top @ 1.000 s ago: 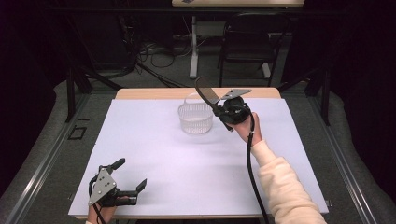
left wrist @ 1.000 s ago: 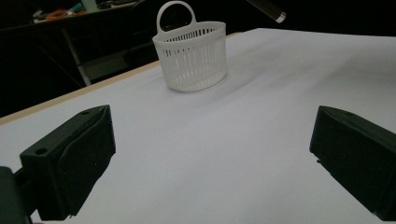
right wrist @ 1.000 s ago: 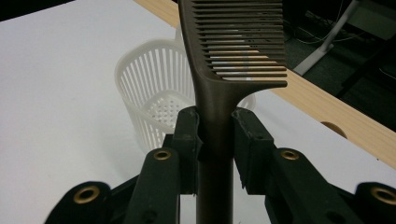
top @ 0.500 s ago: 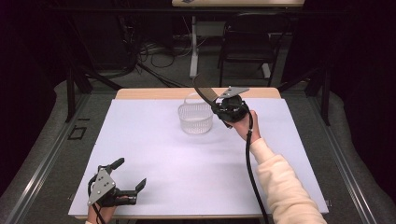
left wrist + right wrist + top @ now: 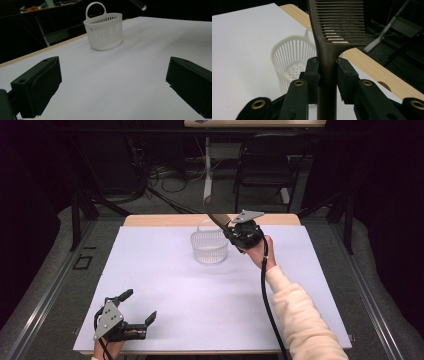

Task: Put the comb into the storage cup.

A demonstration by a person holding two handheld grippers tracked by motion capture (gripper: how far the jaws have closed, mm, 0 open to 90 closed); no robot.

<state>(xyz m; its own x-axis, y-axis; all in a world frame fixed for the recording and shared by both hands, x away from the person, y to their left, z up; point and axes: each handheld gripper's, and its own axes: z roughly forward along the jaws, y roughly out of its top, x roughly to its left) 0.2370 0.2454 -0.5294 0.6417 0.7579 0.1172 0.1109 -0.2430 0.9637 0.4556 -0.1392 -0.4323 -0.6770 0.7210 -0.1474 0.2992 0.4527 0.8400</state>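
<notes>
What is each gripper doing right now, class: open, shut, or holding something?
Left gripper: open, holding nothing, low over the table.
Right gripper: shut on the dark comb, above the white basket.

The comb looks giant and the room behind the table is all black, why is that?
In the right gripper view the comb sits right at the lens, clamped in the right gripper, so it looms and hides part of the basket. In the high view the white table is brightly lit and the surroundings dim. In the left gripper view the near pads look soft.
</notes>
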